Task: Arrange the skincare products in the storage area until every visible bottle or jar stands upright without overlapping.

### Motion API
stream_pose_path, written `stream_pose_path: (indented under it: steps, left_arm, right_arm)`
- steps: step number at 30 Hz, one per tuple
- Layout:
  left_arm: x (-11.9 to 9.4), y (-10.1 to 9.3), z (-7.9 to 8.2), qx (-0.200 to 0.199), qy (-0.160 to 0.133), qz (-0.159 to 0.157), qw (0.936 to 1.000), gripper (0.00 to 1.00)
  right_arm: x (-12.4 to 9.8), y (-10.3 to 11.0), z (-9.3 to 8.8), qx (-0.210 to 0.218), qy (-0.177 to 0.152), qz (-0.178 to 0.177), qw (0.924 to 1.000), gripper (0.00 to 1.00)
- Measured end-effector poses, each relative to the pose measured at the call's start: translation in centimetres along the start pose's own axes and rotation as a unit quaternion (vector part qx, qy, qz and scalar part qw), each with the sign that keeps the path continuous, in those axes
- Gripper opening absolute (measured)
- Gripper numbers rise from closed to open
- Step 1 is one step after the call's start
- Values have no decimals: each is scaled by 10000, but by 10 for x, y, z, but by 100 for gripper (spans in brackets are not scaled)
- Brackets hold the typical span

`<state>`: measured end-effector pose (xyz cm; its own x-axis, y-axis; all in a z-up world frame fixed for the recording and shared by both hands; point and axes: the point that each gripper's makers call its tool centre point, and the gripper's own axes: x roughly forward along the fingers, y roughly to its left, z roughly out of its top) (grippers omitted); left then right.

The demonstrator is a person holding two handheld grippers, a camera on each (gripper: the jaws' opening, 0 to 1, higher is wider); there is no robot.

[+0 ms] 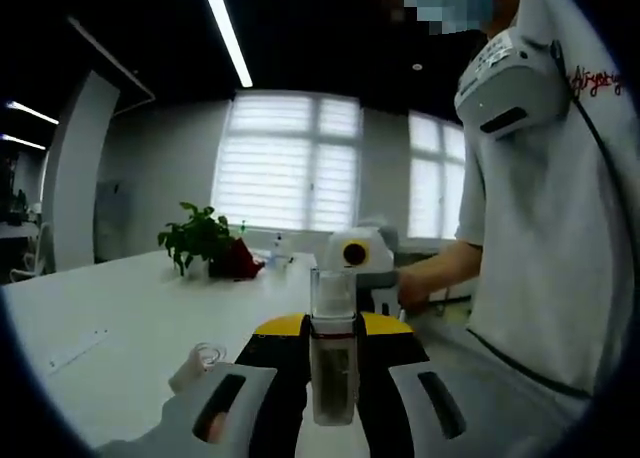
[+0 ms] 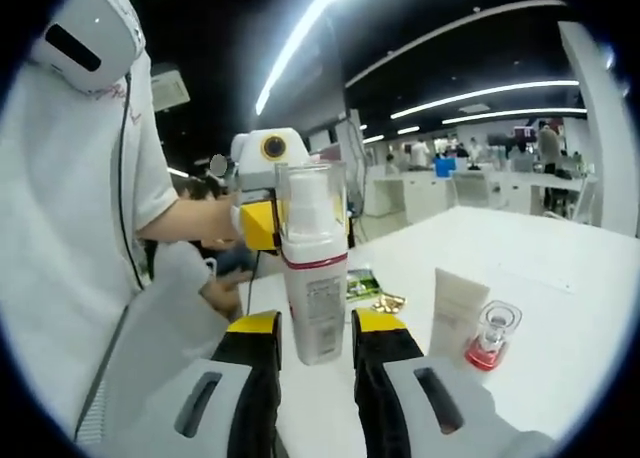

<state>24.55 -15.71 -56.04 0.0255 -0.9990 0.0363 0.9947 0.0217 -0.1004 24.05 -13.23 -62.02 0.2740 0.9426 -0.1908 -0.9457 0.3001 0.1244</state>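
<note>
— Nearest item, left gripper view?

— Left gripper (image 1: 333,378): two grey jaws rising from the bottom edge, black and yellow body between them. Clamped between the jaws, upright, is a slim clear bottle (image 1: 333,353) with a transparent cap and a dark band below it.

— Entries beyond it?

— White table (image 1: 110,328). One small clear jar (image 1: 208,355) standing on it just left of the left jaw. Potted green plant (image 1: 200,240) with a red item beside it, far back near the blinds-covered window (image 1: 288,160). A person in a white shirt (image 1: 540,238) stands at right; a hand (image 1: 415,286) grips the other gripper, whose yellow-ringed box shows behind the bottle cap.

— Nearest item, right gripper view?

— Right gripper (image 2: 315,353): grey jaws with yellow-tipped black pads, closed against a white pump bottle (image 2: 315,278). That bottle stands upright, clear cap on top, pink band around the shoulder, printed label below.

— Remaining stock in that view?

— On the white table, right of the jaws: a cream-coloured tube (image 2: 458,313) standing on end, and touching or just beside it a small clear bottle with a red base (image 2: 492,336), upright. Farther back, a green packet (image 2: 362,281) and a small gold object (image 2: 388,302) lying flat, near each other. Same person's shirt at left; open office with desks and ceiling light strips behind.
</note>
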Motion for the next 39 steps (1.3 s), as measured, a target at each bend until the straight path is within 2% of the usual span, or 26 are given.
stream_pose_path:
  steps: [7, 18, 26, 35, 37, 39]
  left_arm:
    - [1, -2, 2, -29, -52, -37, 10000, 18]
    - [-1, -1, -1, -184, 34, 12, 9998, 18]
    - [2, -7, -7, -146, 275, -38, 9995, 17]
    - [11, -7, -20, 350, 822, -21, 9960, 20]
    - [10, -5, -19, 361, 784, 7, 9963, 20]
    - [10, -4, -12, 117, 477, 2, 9988, 20]
  right_arm:
    - [-2, 0, 1, 13, 15, 41, 10000, 20]
    - [-11, -1, -4, -165, 424, -34, 9990, 18]
    - [-10, -1, -11, -264, 621, 12, 9977, 19]
    - [-10, -1, -19, -365, 908, 37, 9952, 19]
    - [-9, -1, -17, -364, 855, -18, 9957, 19]
    - [-9, -2, -8, -344, 604, -68, 9976, 20]
